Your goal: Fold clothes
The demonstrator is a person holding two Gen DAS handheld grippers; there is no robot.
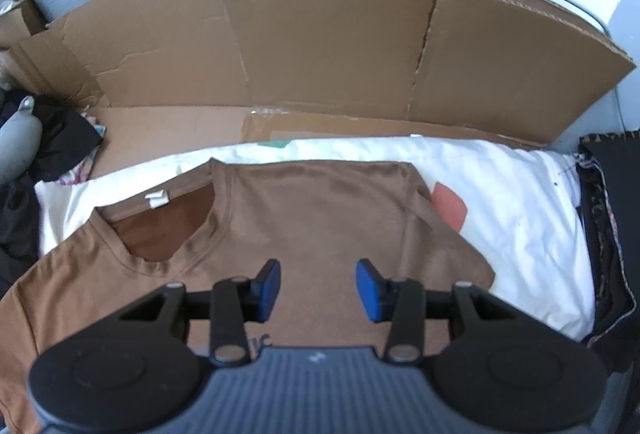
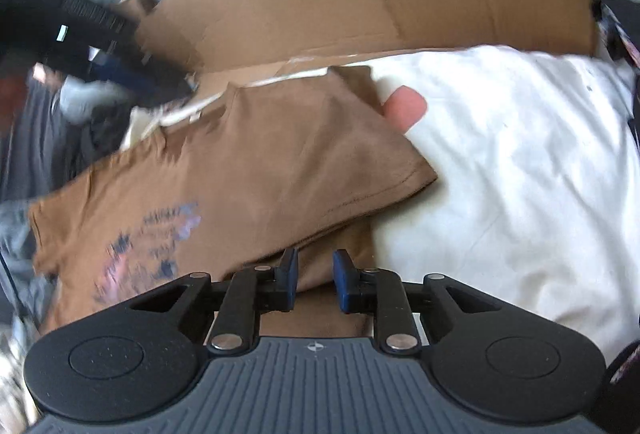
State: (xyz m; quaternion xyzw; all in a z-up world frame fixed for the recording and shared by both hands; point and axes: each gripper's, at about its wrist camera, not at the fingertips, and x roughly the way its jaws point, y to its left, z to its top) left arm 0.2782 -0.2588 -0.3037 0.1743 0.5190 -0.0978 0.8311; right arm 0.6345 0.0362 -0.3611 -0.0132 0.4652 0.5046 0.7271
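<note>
A brown T-shirt (image 1: 320,218) lies flat on a white cloth (image 1: 520,218), collar up at the left with a white label. Its right sleeve is folded in over the body. My left gripper (image 1: 318,290) hovers over the shirt's chest, open and empty. In the right wrist view the same shirt (image 2: 248,161) shows a blurred chest print (image 2: 152,246) and the folded sleeve edge. My right gripper (image 2: 314,282) is open with a narrow gap, low over the shirt's right side edge. The left gripper (image 2: 120,65) appears blurred at upper left.
Flattened cardboard (image 1: 320,45) stands behind the white cloth as a backdrop. Dark clothes (image 1: 52,153) pile at the left, a dark fabric (image 1: 612,234) lies at the right. A pink patch (image 1: 450,207) shows on the white cloth beside the sleeve.
</note>
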